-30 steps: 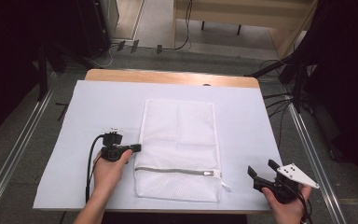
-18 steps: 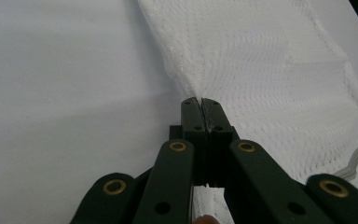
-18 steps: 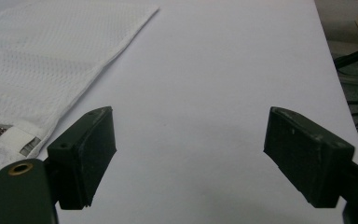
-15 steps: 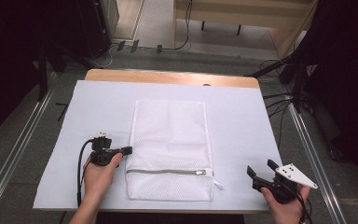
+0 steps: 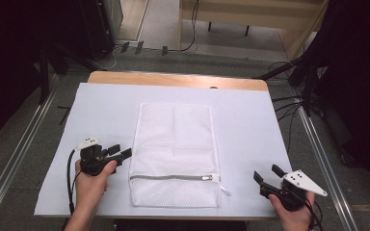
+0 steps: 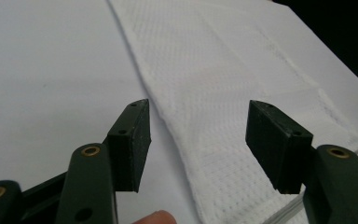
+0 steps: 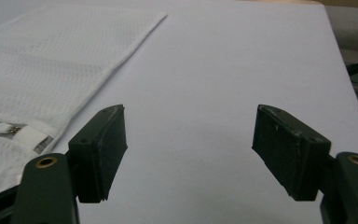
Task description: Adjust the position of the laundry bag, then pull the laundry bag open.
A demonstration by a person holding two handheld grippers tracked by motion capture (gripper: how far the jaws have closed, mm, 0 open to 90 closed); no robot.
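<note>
Plainly, we can read no brand, label or writing anywhere. We count two tools, one bag and one sheet. At the left, the black two-jaw left tool (image 5: 120, 150) hangs in the person's left hand (image 5: 90, 180) over the pale sheet covering the wooden tabletop (image 5: 106, 115), just beside the left edge of the white mesh laundry bag with a grey zipper (image 5: 173, 144); its jaws are spread with nothing between them, and in the left gripper view the left tool (image 6: 198, 135) frames the bag's edge (image 6: 223, 116). Half a second ago those jaws pinched that edge and the bag sat slightly further left; it now lies flat mid-sheet, zipper toward the person. At the right, the right tool (image 5: 265, 174), well apart from the bag, is spread too, unchanged, over bare sheet (image 7: 205, 93).
</note>
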